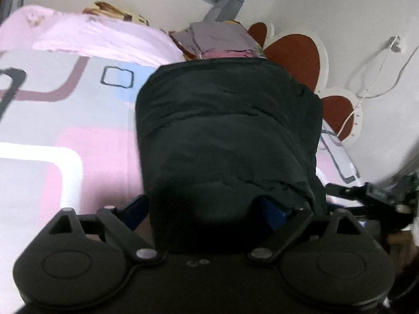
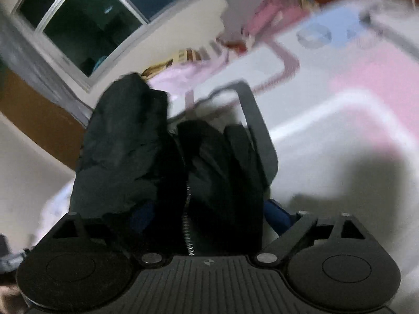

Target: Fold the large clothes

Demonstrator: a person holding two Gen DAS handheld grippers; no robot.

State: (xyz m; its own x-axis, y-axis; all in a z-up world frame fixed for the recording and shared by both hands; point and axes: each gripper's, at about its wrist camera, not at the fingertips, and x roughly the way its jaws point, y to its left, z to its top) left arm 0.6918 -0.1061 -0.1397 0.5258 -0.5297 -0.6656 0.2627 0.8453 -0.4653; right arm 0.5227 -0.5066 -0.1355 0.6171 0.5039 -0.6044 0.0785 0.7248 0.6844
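A large black jacket (image 1: 225, 136) lies on the bed and drapes over my left gripper (image 1: 209, 209), whose blue fingers (image 1: 136, 209) stand on either side of a thick bunch of it. In the right wrist view the same jacket (image 2: 125, 151), with a metal zipper (image 2: 187, 225) down its middle, is bunched between the blue fingers (image 2: 277, 217) of my right gripper (image 2: 209, 217). Both grippers hold the cloth. The fingertips are hidden by fabric. The right gripper's body shows at the far right of the left wrist view (image 1: 379, 198).
The bedsheet (image 1: 78, 120) is pink, white and grey with square patterns. A lilac quilt (image 1: 104, 39) and a stack of folded clothes (image 1: 222, 39) lie at the bed's far end. A headboard with brown ovals (image 1: 296, 55), a white cable (image 1: 366, 89) and a window (image 2: 86, 21) are beyond.
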